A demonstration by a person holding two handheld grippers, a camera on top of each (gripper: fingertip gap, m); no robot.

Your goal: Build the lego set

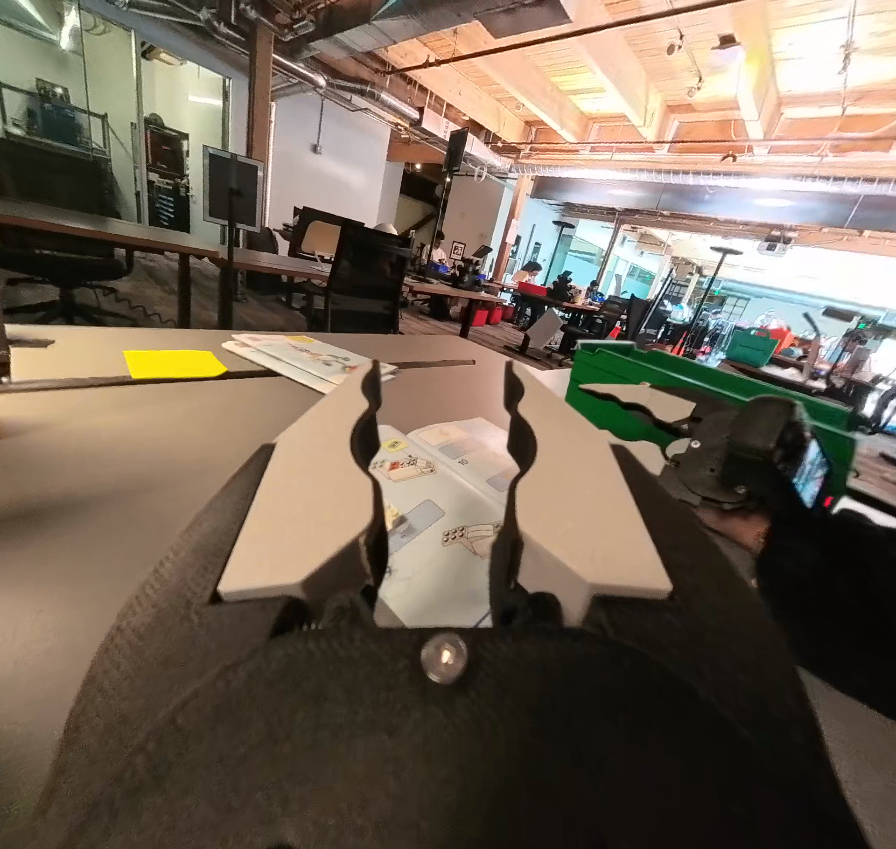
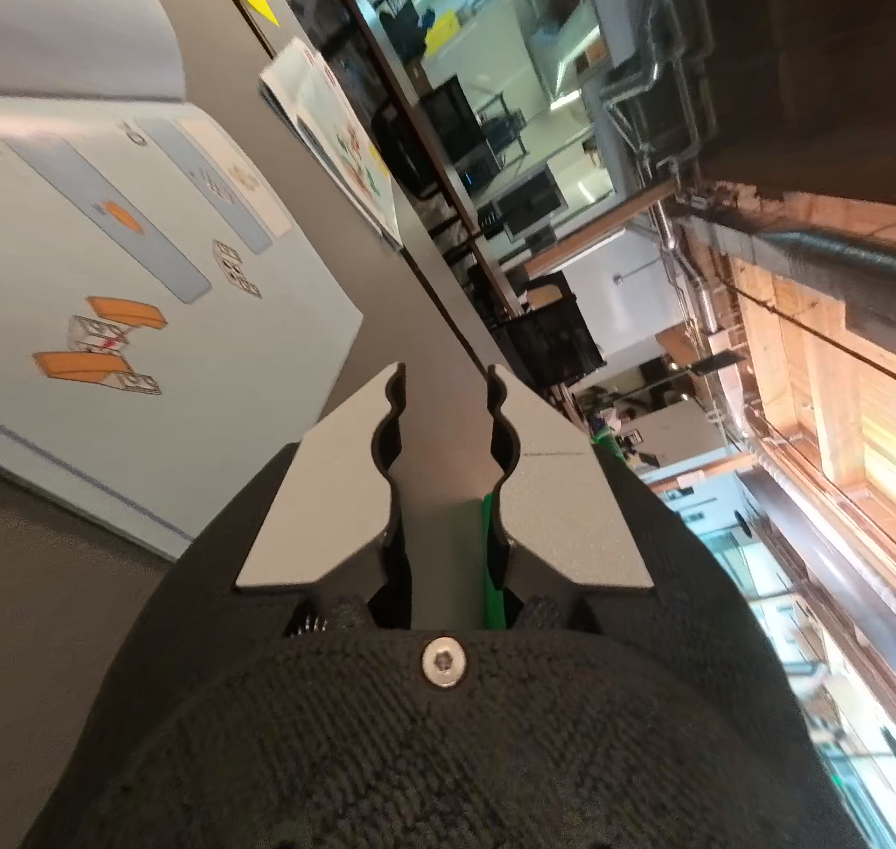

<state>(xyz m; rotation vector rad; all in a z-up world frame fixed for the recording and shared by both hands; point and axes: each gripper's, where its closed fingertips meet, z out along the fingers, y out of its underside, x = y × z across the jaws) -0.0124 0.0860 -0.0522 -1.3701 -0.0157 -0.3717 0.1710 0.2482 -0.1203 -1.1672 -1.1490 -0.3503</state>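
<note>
My left gripper (image 1: 442,375) is open and empty, held low over an open instruction booklet (image 1: 436,467) on the grey table (image 1: 121,462). My right gripper (image 2: 446,375) is open and empty, rolled on its side, with the same open booklet (image 2: 145,292) to its left. The right gripper also shows in the left wrist view (image 1: 594,394), held by a black-gloved hand (image 1: 824,583) in front of a green tray (image 1: 688,372). No loose brick shows in either view.
A second, closed booklet (image 1: 300,355) and a yellow note (image 1: 172,364) lie farther back on the table. A sliver of the green tray (image 2: 490,559) shows between the right fingers. Office desks, chairs and people sit far behind. Some 25 centimetres of space lies between my two pairs of fingers. To the yellow note (image 1: 172,364): left tips about 35 centimetres, right tips about 40 centimetres.
</note>
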